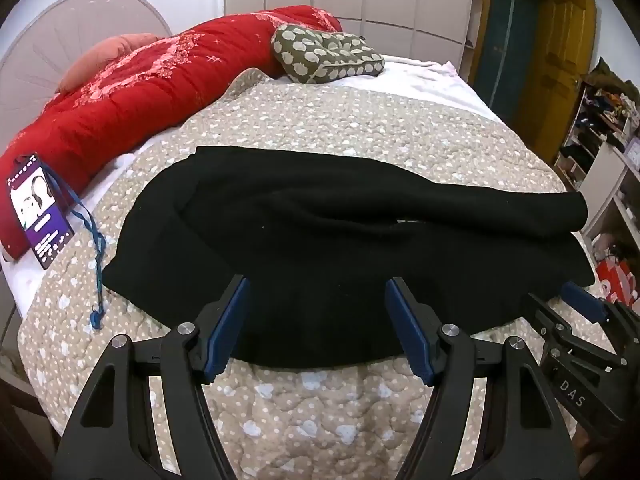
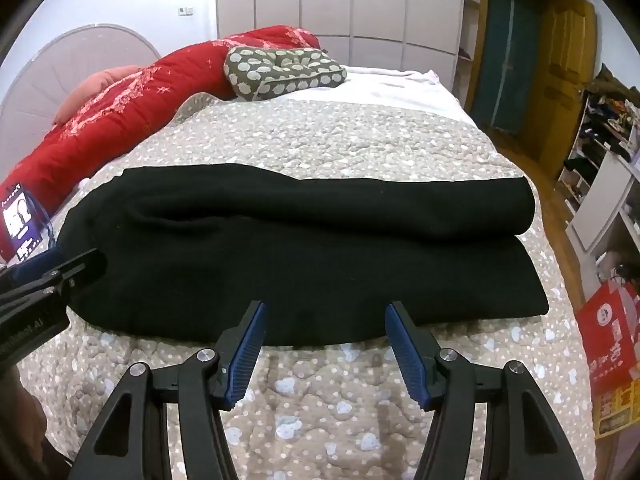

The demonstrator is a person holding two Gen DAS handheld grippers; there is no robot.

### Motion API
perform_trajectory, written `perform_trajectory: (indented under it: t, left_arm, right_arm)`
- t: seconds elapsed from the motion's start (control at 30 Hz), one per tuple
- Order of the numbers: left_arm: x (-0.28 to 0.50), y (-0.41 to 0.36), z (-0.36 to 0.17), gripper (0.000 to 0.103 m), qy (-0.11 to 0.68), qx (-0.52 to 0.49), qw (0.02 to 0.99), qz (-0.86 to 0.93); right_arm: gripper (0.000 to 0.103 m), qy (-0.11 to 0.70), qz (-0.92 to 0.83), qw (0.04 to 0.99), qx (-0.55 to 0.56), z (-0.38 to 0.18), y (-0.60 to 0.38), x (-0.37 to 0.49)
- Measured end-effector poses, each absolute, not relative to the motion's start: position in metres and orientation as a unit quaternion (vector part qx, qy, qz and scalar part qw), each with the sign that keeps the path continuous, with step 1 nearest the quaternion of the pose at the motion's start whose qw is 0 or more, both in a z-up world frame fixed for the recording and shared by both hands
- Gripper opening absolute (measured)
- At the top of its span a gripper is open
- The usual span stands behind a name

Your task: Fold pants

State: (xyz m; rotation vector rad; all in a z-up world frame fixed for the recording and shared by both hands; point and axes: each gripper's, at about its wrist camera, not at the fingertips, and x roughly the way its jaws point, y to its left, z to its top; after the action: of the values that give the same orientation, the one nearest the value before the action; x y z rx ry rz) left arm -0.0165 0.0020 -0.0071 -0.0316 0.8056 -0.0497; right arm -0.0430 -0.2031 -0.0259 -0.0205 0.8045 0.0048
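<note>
Black pants (image 1: 320,232) lie folded across the beige dotted quilt (image 1: 312,412), one half doubled over the other with the fold edges at the right. The pants (image 2: 296,248) fill the middle of the right wrist view too. My left gripper (image 1: 318,292) hovers open over the near hem, blue pads spread wide, nothing between them. My right gripper (image 2: 324,314) is also open, its tips just at the near hem, apart from the cloth. The right gripper (image 1: 580,304) shows at the right edge of the left wrist view. The left gripper (image 2: 52,268) shows at the left edge of the right wrist view.
A red comforter (image 1: 132,92) and a green dotted cushion (image 1: 324,56) lie at the far side of the bed. A badge on a blue lanyard (image 1: 40,212) lies left of the pants. Shelves (image 2: 604,160) and a red bag (image 2: 608,344) stand right of the bed.
</note>
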Motion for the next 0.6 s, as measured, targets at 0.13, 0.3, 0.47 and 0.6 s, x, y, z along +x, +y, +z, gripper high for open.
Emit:
perform_trajectory:
  t: [0.13,0.3,0.47,0.6]
  left_arm:
    - [-0.016,0.005,-0.009,0.07,0.396,-0.018,0.918,-0.02]
    - [-0.015,0.011,-0.011,0.07,0.401,-0.022,0.916,-0.009]
    - [-0.013,0.016,-0.014,0.07,0.407,-0.028,0.913,-0.001]
    - [-0.012,0.019,-0.015,0.07,0.409,-0.028,0.912,0.004]
  right_arm:
    - [0.06,0.393,0.005,0.92,-0.005,-0.027,-0.205,-0.042]
    - [0.06,0.397,0.002,0.918,-0.007,-0.028,-0.205,-0.04]
    - [0.06,0.396,0.006,0.918,-0.005,-0.028,-0.204,-0.038]
    - [0.06,0.397,0.008,0.918,0.0,-0.03,-0.201,-0.037]
